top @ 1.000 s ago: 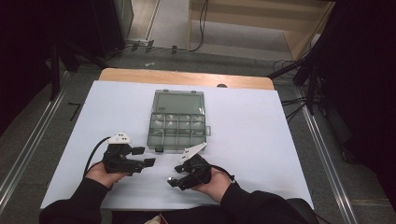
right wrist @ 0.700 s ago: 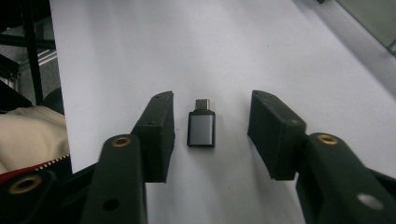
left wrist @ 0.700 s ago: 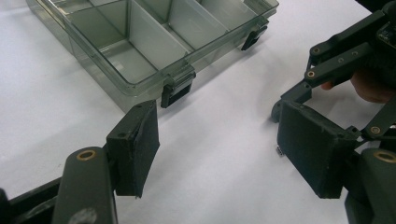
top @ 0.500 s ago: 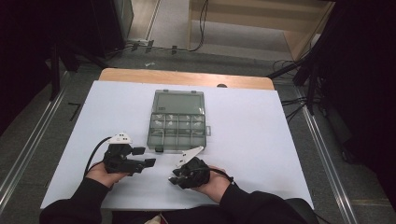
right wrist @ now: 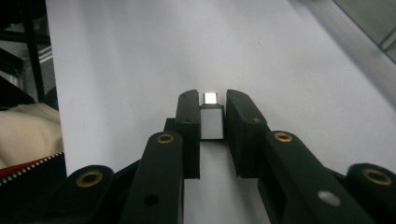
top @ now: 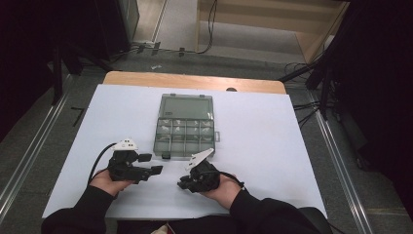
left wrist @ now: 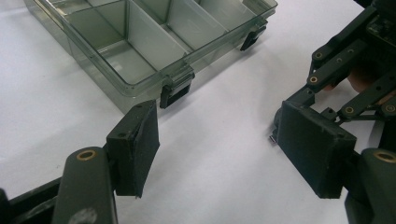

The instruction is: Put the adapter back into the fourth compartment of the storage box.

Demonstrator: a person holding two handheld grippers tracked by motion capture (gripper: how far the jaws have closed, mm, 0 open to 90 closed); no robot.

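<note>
A clear plastic compartment box point(top: 185, 126) lies open mid-table, its lid folded back flat. My left gripper point(top: 152, 164) rests on the white table left of centre, open, with nothing between its pads point(left wrist: 137, 144). The box's latched front edge point(left wrist: 175, 88) lies just ahead of it. My right gripper point(top: 182, 183) lies near the front edge, pointing left. Its jaws have just been closing, and now they press on a small white adapter with a silver plug tip point(right wrist: 211, 120). In the left gripper view the right gripper's black linkage point(left wrist: 345, 79) shows at the right.
The white table top point(top: 272, 146) ends in a wooden strip point(top: 195, 80) at the back. Metal rails, cables and dark stands run around the table on the floor. A cable point(top: 97, 158) trails from the left gripper.
The right gripper's jaws have drawn together from wide apart onto the small adapter. Both hands and the box have kept their places.
</note>
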